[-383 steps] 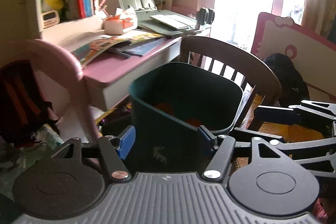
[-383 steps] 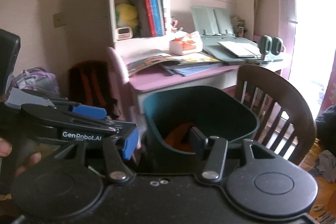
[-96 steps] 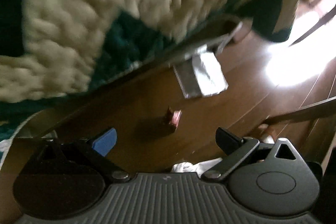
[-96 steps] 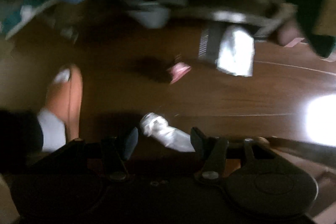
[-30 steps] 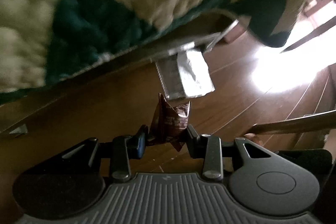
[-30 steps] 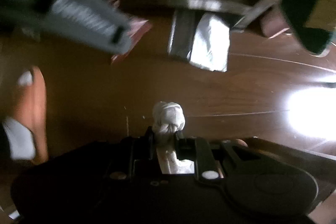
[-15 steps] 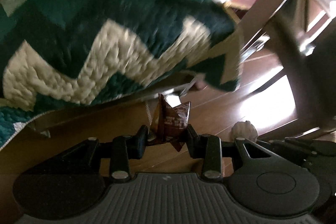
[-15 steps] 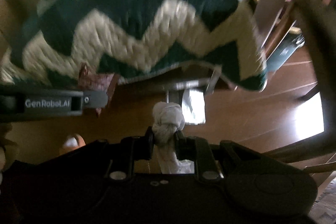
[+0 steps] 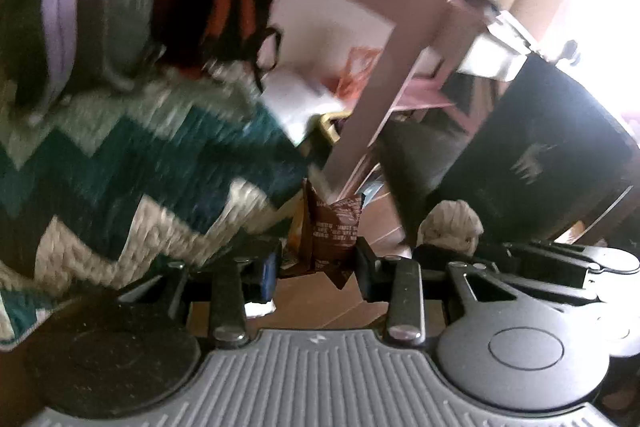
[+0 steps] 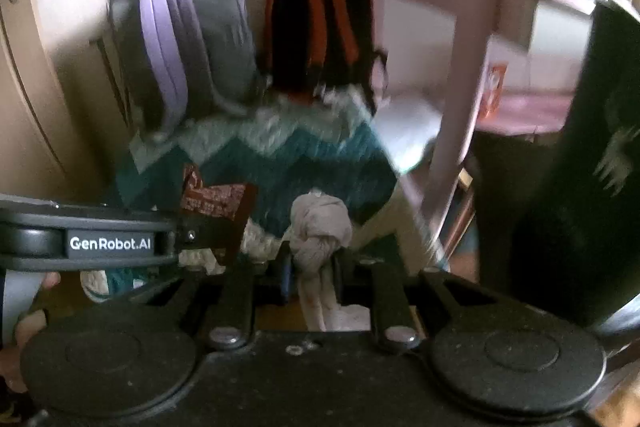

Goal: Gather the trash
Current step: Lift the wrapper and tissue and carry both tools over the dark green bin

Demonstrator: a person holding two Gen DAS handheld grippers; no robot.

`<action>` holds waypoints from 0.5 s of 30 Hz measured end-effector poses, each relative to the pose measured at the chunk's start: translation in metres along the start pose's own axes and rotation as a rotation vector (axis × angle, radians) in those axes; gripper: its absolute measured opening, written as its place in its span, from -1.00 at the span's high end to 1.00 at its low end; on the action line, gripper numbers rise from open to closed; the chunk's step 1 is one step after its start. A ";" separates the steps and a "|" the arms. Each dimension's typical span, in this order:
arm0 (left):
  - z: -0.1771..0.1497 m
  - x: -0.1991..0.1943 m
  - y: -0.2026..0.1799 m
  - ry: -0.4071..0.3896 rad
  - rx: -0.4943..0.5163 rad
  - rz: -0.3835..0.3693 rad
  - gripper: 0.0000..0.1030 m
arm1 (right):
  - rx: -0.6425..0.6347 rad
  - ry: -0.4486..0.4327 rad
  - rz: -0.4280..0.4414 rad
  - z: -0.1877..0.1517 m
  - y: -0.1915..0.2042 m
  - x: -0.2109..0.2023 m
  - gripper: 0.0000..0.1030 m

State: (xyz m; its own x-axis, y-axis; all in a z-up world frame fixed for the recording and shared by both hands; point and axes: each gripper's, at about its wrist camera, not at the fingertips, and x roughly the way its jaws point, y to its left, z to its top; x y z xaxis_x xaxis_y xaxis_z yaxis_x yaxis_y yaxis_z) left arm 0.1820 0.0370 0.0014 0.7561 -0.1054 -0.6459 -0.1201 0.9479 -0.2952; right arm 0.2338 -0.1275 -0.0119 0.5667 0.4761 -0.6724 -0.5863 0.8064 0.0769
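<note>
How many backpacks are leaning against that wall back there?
2. A grey and purple backpack stands on the left, and a black and orange backpack sits just right of it, both behind the zigzag blanket. The blanket could hide others lower down.

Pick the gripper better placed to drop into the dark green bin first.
Right, probably. The right gripper, shut on the crumpled white tissue, sits nearer the dark green plastic bin; the left gripper, holding the brown snack wrapper, is farther off.

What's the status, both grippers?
Left gripper shut on brown wrapper. Right gripper shut on crumpled tissue. Dark green bin close on the right; pink chair leg stands between it and the grippers.
</note>
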 end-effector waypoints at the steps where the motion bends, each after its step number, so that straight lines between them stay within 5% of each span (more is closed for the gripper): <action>1: 0.006 -0.006 -0.009 -0.012 0.013 -0.005 0.28 | 0.000 -0.019 -0.001 0.006 -0.004 -0.011 0.65; 15: 0.089 -0.048 -0.146 -0.152 0.186 -0.152 0.28 | 0.001 -0.263 -0.142 0.085 -0.091 -0.128 0.64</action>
State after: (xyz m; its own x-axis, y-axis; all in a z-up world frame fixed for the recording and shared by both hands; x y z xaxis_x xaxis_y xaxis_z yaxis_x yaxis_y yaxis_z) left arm 0.2206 -0.0694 0.1377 0.8458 -0.2179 -0.4870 0.1120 0.9650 -0.2372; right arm 0.2636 -0.2325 0.1299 0.7740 0.4326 -0.4623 -0.4897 0.8719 -0.0039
